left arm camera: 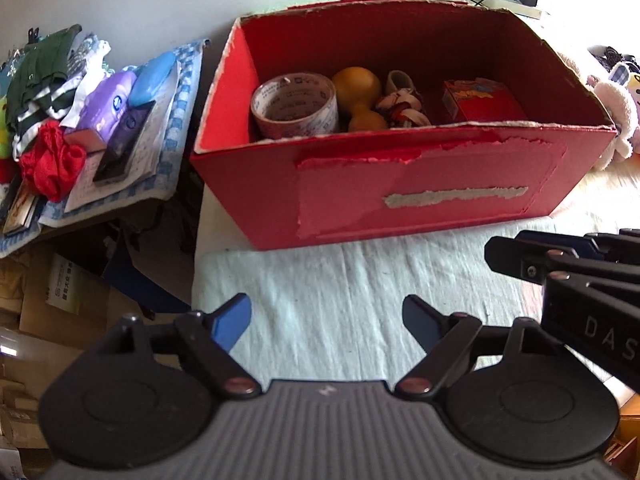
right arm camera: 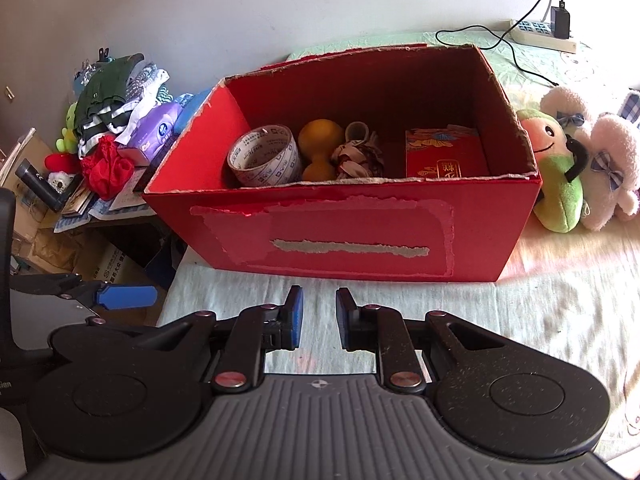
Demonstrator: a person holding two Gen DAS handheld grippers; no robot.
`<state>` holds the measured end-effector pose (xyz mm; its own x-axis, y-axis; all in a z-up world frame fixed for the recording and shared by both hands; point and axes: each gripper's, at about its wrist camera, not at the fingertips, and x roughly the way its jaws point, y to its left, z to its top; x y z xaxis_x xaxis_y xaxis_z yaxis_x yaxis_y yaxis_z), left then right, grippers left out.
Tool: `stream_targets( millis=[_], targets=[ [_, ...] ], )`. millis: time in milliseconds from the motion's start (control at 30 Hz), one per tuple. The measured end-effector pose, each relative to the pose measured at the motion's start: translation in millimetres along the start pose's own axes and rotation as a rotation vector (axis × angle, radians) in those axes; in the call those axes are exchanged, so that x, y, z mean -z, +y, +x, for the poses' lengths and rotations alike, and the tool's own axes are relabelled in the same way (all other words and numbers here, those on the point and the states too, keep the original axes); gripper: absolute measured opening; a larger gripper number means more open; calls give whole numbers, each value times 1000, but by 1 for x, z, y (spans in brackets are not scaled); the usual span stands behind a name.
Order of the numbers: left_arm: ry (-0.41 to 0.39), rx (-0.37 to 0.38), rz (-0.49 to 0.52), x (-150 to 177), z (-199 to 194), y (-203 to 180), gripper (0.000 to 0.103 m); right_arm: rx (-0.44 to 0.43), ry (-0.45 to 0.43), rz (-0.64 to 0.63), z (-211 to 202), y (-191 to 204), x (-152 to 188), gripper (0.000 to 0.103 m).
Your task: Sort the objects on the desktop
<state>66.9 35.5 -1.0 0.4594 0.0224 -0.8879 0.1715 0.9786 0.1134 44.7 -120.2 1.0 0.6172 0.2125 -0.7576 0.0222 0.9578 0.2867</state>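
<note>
A red cardboard box (right arm camera: 340, 236) stands open on a pale cloth (right arm camera: 520, 312), its torn front wall facing both grippers. Inside, from left to right, lie a roll of tape (right arm camera: 265, 155), a yellow dumbbell-shaped toy (right arm camera: 320, 148), a knotted rag toy (right arm camera: 358, 154) and a small red packet (right arm camera: 444, 156). The left gripper (left arm camera: 326, 322) hangs just in front of the box's left half with its blue-padded fingers (left arm camera: 232, 320) spread wide and nothing between them, touching nothing. The right gripper (right arm camera: 319, 316) sits before the middle of the front wall, its fingers drawn close with only a narrow gap and nothing held; the box is near it but apart. In the left wrist view the right gripper shows at the right edge, beside the left one. To the right of the box, plush toys (right arm camera: 576, 168) lean against its side wall. To the left, on a lower surface, lies a heap of clothes (left arm camera: 44, 92), a purple tissue pack (left arm camera: 108, 100) and a red cloth (left arm camera: 50, 162). A power strip (right arm camera: 540, 34) lies behind the box near the wall.
</note>
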Motion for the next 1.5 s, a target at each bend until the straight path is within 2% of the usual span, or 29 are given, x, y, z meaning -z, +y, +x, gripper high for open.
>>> stream_targets(
  millis=[400, 633, 1000, 1100, 1300, 1500],
  targets=[
    [-126, 17, 47, -33, -38, 12, 94, 9, -115, 51, -31, 15, -28, 19],
    [-148, 17, 53, -56, -46, 12, 97, 35, -157, 81, -38, 11, -45, 19],
    [-116, 28, 29, -86, -36, 3, 98, 70, -156, 78, -35, 1, -70, 19],
    [-96, 13, 27, -92, -31, -1, 98, 77, -155, 89, -33, -4, -77, 25],
    [-22, 25, -12, -103, -15, -4, 98, 101, -102, 96, -21, -14, -85, 27],
    [25, 28, 9, -111, 2, -14, 97, 108, -63, 115, -9, -27, -93, 28]
  ],
)
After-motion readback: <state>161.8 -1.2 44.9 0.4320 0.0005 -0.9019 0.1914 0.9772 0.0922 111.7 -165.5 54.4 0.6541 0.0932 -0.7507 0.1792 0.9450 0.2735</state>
